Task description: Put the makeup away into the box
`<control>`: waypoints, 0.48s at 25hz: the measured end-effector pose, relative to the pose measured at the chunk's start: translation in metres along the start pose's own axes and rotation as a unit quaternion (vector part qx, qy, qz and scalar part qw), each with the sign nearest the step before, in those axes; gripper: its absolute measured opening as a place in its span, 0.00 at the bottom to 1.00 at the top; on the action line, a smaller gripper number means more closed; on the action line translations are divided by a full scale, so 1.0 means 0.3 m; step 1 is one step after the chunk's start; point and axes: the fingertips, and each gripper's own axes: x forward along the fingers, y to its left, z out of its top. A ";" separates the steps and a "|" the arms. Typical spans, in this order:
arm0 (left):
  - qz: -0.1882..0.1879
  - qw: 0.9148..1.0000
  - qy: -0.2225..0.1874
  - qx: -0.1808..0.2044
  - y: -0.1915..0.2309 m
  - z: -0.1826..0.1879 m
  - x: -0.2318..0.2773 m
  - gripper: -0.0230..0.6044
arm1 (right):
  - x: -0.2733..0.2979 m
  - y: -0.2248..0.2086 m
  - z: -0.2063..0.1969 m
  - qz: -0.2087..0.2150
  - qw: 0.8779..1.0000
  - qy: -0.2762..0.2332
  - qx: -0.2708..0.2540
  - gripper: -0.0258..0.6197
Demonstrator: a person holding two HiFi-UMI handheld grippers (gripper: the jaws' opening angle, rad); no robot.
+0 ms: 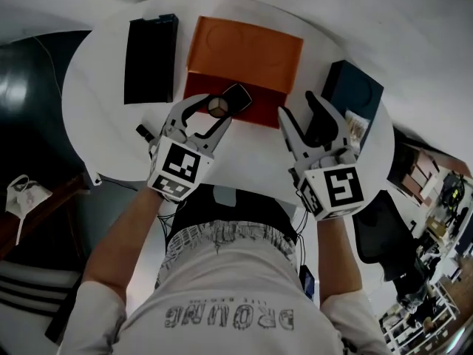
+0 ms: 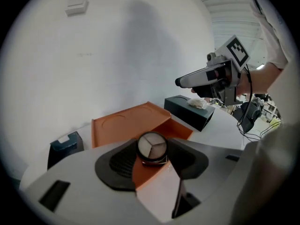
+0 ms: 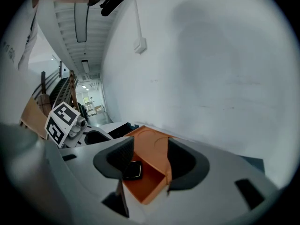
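An orange box lies open mid-table, its lid (image 1: 247,50) flat at the back and its tray (image 1: 260,111) in front. A round makeup compact (image 2: 151,145) with a three-part pan and a raised black lid (image 1: 238,95) sits between my left gripper's (image 1: 213,111) pads, just above the tray's front. That gripper is shut on it. My right gripper (image 1: 297,106) hovers at the tray's right front corner, open, nothing between its pads (image 3: 117,156). In the right gripper view a black rounded square (image 3: 132,170), seemingly the compact's lid, shows over the tray.
A long black box (image 1: 150,58) lies left of the orange box. A dark teal box (image 1: 347,87) stands at the right with a crumpled pale thing (image 1: 357,128) on it. The round white table's front edge (image 1: 244,191) is close to the person's body.
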 end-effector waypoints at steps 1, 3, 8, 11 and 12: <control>-0.008 1.000 0.003 0.004 -0.012 0.007 0.022 0.41 | -0.009 -0.015 -0.002 -0.003 1.000 -0.001 0.002 0.41; -0.025 1.000 0.011 0.013 -0.039 0.019 0.067 0.41 | -0.031 -0.045 -0.011 -0.012 1.000 -0.002 0.007 0.41; -0.069 0.997 0.028 0.037 -0.111 0.041 0.175 0.41 | -0.088 -0.112 -0.047 -0.039 0.999 0.000 0.025 0.40; -0.091 0.994 0.043 0.048 -0.148 0.042 0.225 0.41 | -0.111 -0.141 -0.063 -0.050 0.998 0.001 0.032 0.40; -0.096 0.993 0.048 0.051 -0.158 0.041 0.239 0.41 | -0.116 -0.149 -0.068 -0.053 0.998 0.001 0.036 0.40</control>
